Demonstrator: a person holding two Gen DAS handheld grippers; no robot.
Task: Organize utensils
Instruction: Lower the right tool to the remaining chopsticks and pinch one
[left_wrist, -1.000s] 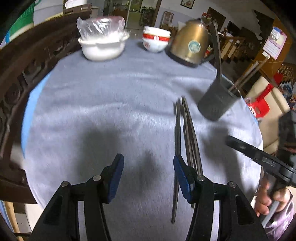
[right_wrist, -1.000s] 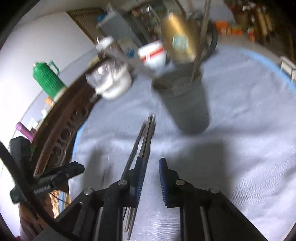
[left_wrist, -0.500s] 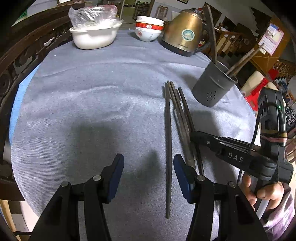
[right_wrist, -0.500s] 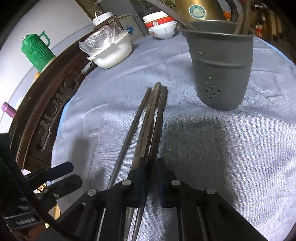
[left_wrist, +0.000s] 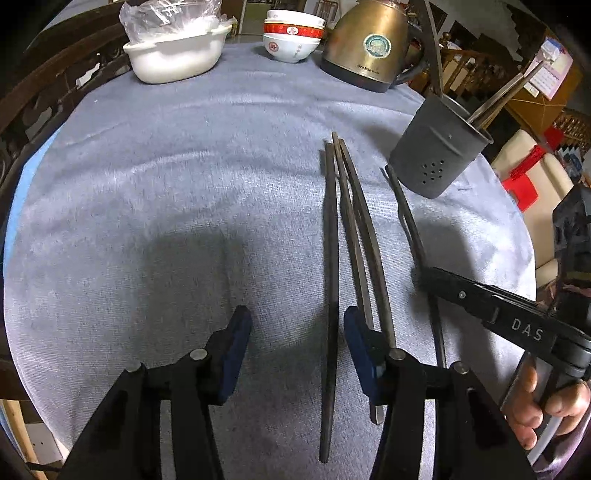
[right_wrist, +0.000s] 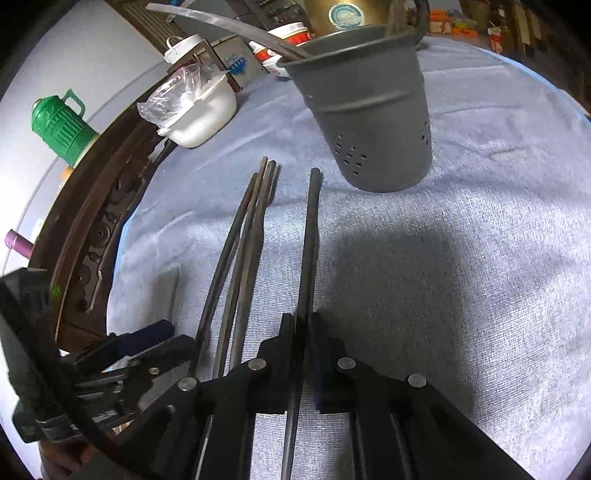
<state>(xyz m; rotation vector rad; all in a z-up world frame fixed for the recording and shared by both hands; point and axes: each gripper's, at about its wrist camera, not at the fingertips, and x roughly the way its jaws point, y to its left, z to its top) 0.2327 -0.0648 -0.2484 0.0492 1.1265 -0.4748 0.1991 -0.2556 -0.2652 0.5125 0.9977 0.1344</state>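
Note:
Three dark chopsticks (left_wrist: 347, 221) lie side by side on the grey tablecloth; they also show in the right wrist view (right_wrist: 243, 236). My right gripper (right_wrist: 303, 321) is shut on a fourth chopstick (right_wrist: 309, 236), held apart from the others and pointing toward the grey utensil holder (right_wrist: 369, 107). In the left wrist view this chopstick (left_wrist: 406, 218) shows beside the holder (left_wrist: 436, 151), which has several utensils in it. My left gripper (left_wrist: 295, 325) is open and empty, low over the near ends of the lying chopsticks.
A white dish with a plastic bag (left_wrist: 177, 55), stacked red-and-white bowls (left_wrist: 291, 40) and a brass kettle (left_wrist: 365, 44) stand at the table's far side. A dark carved wooden chair back (right_wrist: 96, 221) runs along the left edge. A green flask (right_wrist: 59, 125) stands beyond it.
My right gripper has shut on one chopstick and drawn it away to the right of the other three. My left gripper has stayed open, nearly still.

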